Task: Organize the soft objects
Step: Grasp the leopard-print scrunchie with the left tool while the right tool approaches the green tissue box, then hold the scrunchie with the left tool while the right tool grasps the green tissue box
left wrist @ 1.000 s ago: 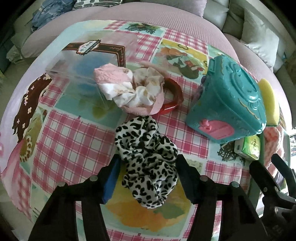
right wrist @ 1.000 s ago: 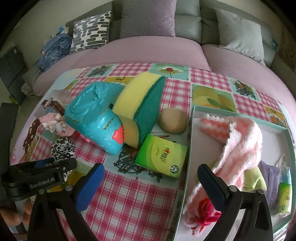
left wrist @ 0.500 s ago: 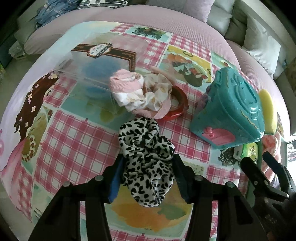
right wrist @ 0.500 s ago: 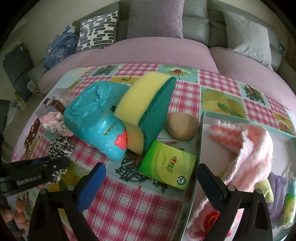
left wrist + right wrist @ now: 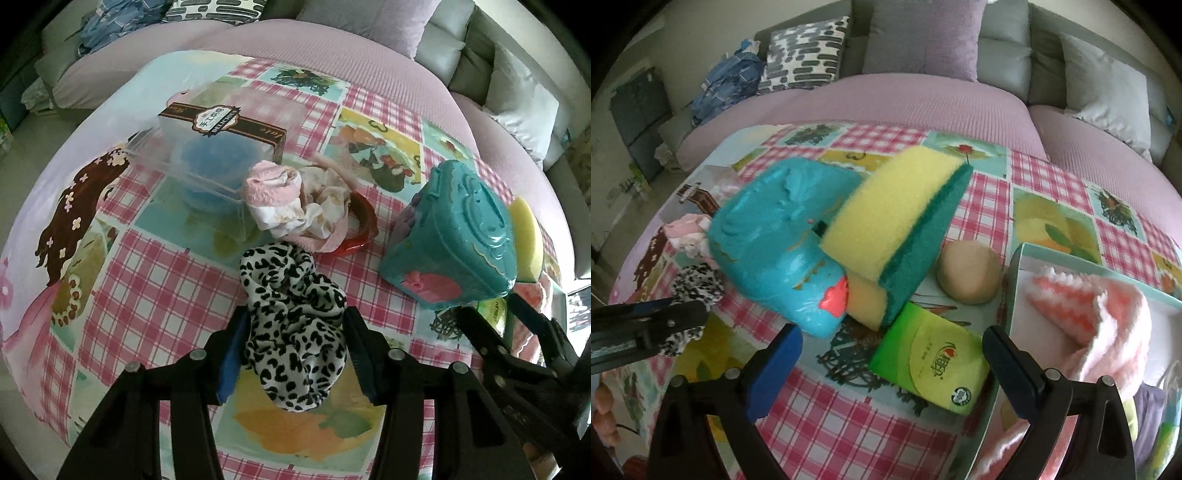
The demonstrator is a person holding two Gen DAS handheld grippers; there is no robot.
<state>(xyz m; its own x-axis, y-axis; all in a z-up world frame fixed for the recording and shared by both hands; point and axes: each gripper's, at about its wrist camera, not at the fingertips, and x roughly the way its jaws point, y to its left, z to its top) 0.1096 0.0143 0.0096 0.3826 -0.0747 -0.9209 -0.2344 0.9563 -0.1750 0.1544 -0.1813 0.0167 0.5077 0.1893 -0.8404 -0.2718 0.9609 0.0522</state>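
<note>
My left gripper is shut on a black-and-white leopard-print scrunchie, which hangs between the pads above the tablecloth; it also shows in the right wrist view. A pink and cream bundle of cloth lies just beyond it on a red ring. My right gripper is open and empty, over a green tissue pack. A yellow-green sponge leans on a teal toy case. A teal tray at right holds a pink knitted cloth.
A clear plastic box with something blue inside stands at the back left. A tan ball lies beside the tray. The checked tablecloth covers the table; a purple sofa with cushions lies behind.
My left gripper has closed on the leopard scrunchie and lifted it a little. My right gripper has moved forward and lower toward the tissue pack.
</note>
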